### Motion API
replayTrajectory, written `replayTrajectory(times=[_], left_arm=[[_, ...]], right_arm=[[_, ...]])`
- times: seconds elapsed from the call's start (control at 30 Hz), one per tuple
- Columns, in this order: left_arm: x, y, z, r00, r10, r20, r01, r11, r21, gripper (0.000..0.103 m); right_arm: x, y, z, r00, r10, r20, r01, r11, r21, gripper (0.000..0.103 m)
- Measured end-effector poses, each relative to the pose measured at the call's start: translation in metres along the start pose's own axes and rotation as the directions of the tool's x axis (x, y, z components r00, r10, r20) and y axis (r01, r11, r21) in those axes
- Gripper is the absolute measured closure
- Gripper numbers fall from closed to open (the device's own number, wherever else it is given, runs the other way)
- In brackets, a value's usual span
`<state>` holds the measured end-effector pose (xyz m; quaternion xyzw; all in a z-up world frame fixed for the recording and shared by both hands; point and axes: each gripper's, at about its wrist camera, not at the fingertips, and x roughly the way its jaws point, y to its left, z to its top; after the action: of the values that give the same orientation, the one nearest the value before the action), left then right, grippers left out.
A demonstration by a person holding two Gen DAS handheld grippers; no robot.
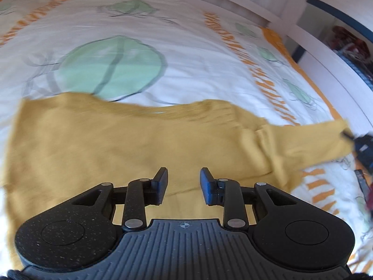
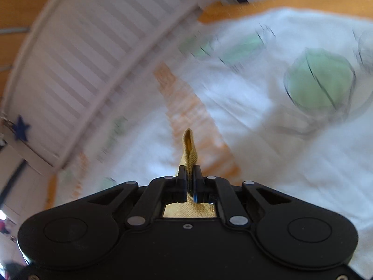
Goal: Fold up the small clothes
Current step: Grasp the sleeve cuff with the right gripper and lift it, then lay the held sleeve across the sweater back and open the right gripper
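No text, label or number can be read; the orange marks on the bedsheet are blurred.

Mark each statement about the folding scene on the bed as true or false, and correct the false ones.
1. The right gripper is shut on a fold of the yellow garment. True.
2. The left gripper grips the garment. False: its jaws stand open above the cloth, holding nothing.
3. The garment lies on a bedspread printed with green shapes and orange bands. True.
4. The garment is blue. False: it is mustard yellow.
5. A slatted white headboard shows in the right wrist view. True.
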<state>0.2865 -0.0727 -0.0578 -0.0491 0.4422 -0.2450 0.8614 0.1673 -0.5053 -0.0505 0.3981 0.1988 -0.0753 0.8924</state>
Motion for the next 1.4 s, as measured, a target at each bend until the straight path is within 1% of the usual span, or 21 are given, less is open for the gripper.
replayTrajectory(times=[0.07,0.13,0.23,0.3,0.4,0.5,0.57,0.67,0.77,0.83,0.93,1.03,1.1,1.13,1.2,1.23,1.27,1.3,1.33,1.37,1.4], left_arm=[[-0.014,0.015,-0.007,1.000,0.019,0.004,-0.019,1.000,-0.007,0.073],[-0.024,0.029,-0.012,1.000,0.028,0.002,-0.028,0.999,-0.027,0.073],[-0.036,0.047,-0.020,1.000,0.016,-0.001,-0.016,0.997,-0.078,0.073],[-0.043,0.056,-0.024,1.000,0.003,0.007,-0.002,0.995,-0.099,0.073],[-0.052,0.065,-0.028,1.000,-0.014,0.020,0.016,0.994,-0.111,0.073],[-0.059,0.074,-0.031,0.999,-0.021,0.039,0.026,0.991,-0.128,0.073],[-0.065,0.080,-0.033,0.999,-0.019,0.051,0.026,0.991,-0.133,0.072],[-0.074,0.090,-0.036,0.998,-0.014,0.064,0.023,0.990,-0.139,0.072],[-0.083,0.101,-0.039,0.997,-0.002,0.077,0.014,0.989,-0.147,0.072],[-0.088,0.110,-0.044,0.997,0.005,0.083,0.008,0.987,-0.160,0.072],[-0.096,0.123,-0.050,0.996,0.024,0.083,-0.009,0.985,-0.175,0.072],[-0.102,0.136,-0.056,0.996,0.048,0.078,-0.033,0.982,-0.184,0.071],[-0.105,0.145,-0.060,0.995,0.064,0.075,-0.048,0.979,-0.196,0.071],[-0.106,0.149,-0.061,0.995,0.073,0.075,-0.056,0.978,-0.202,0.069],[-0.110,0.156,-0.062,0.993,0.085,0.079,-0.067,0.976,-0.209,0.065],[-0.110,0.159,-0.062,0.993,0.085,0.083,-0.066,0.976,-0.209,0.062],[-0.111,0.162,-0.061,0.993,0.080,0.089,-0.060,0.976,-0.210,0.061],[-0.112,0.163,-0.059,0.993,0.074,0.095,-0.053,0.976,-0.211,0.061],[-0.112,0.164,-0.056,0.993,0.070,0.100,-0.048,0.977,-0.210,0.061],[-0.112,0.163,-0.053,0.992,0.067,0.103,-0.044,0.977,-0.208,0.059],[-0.110,0.162,-0.049,0.992,0.065,0.108,-0.042,0.978,-0.204,0.057]], right_arm=[[-0.017,0.026,0.019,1.000,0.015,0.023,-0.013,0.999,-0.047,0.090],[-0.032,0.053,0.040,0.999,0.013,0.048,-0.008,0.995,-0.100,0.090],[-0.048,0.093,0.064,0.996,0.006,0.088,0.008,0.987,-0.163,0.092],[-0.057,0.118,0.075,0.994,0.023,0.104,-0.003,0.983,-0.184,0.092],[-0.062,0.157,0.075,0.993,0.078,0.090,-0.056,0.974,-0.221,0.092],[-0.055,0.199,0.061,0.988,0.148,0.034,-0.134,0.956,-0.263,0.092],[-0.044,0.226,0.044,0.981,0.194,-0.020,-0.192,0.941,-0.280,0.092],[-0.015,0.264,0.008,0.962,0.247,-0.115,-0.271,0.916,-0.296,0.092],[0.023,0.291,-0.038,0.939,0.274,-0.207,-0.327,0.897,-0.297,0.092],[0.050,0.301,-0.075,0.917,0.283,-0.280,-0.360,0.889,-0.283,0.092],[0.091,0.313,-0.137,0.891,0.252,-0.379,-0.378,0.872,-0.309,0.092],[0.127,0.314,-0.196,0.851,0.207,-0.483,-0.388,0.867,-0.312,0.091],[0.144,0.315,-0.229,0.842,0.156,-0.516,-0.384,0.846,-0.371,0.090],[0.150,0.313,-0.243,0.842,0.142,-0.521,-0.385,0.834,-0.395,0.085],[0.155,0.308,-0.263,0.829,0.145,-0.539,-0.403,0.825,-0.397,0.085],[0.154,0.304,-0.270,0.826,0.150,-0.543,-0.404,0.830,-0.386,0.081],[0.153,0.301,-0.273,0.823,0.161,-0.545,-0.409,0.834,-0.371,0.061],[0.151,0.297,-0.273,0.821,0.174,-0.544,-0.416,0.835,-0.360,0.049],[0.148,0.295,-0.272,0.823,0.187,-0.537,-0.423,0.833,-0.358,0.029],[0.144,0.292,-0.268,0.831,0.190,-0.524,-0.422,0.828,-0.370,0.024],[0.139,0.291,-0.262,0.843,0.186,-0.506,-0.416,0.820,-0.392,0.025]])
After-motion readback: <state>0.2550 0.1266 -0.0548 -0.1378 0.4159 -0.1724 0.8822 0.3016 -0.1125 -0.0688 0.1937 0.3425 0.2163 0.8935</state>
